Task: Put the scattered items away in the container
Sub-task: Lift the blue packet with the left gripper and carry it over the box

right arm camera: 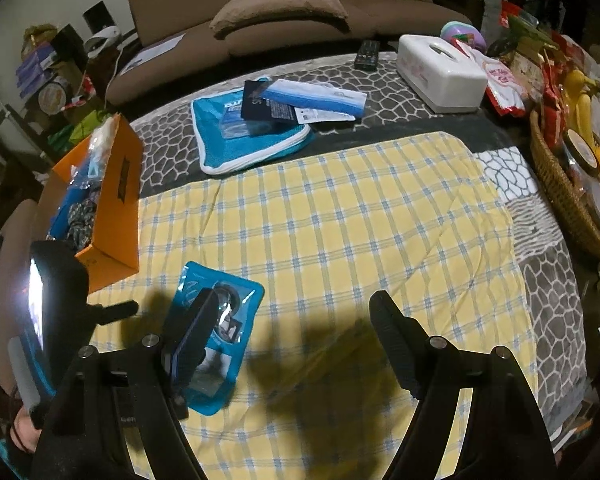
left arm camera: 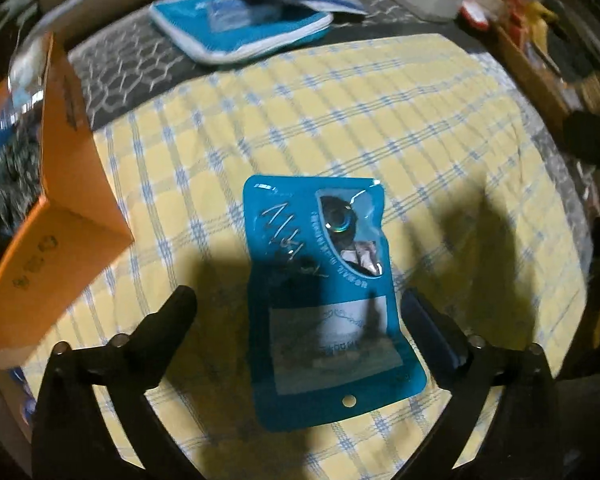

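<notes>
A blue foil packet (left arm camera: 324, 288) with a clear window lies flat on the yellow checked cloth (left arm camera: 340, 120). My left gripper (left arm camera: 297, 294) hangs just above it, open wide, one finger on each side and neither pad touching it. The orange box (left arm camera: 56, 216) stands open at the left and holds several blue and dark items. In the right wrist view the same packet (right arm camera: 240, 292) lies at lower left beside the orange box (right arm camera: 116, 216). My right gripper (right arm camera: 294, 298) is open over bare cloth with nothing between its fingers.
A blue zip pouch (right arm camera: 236, 148) with packets and cards on it lies at the far edge of the cloth. Behind it are a white tissue box (right arm camera: 440, 76) and a remote (right arm camera: 367, 54). A wicker basket (right arm camera: 560, 192) of snacks fills the right side. A brown sofa (right arm camera: 280, 12) is behind.
</notes>
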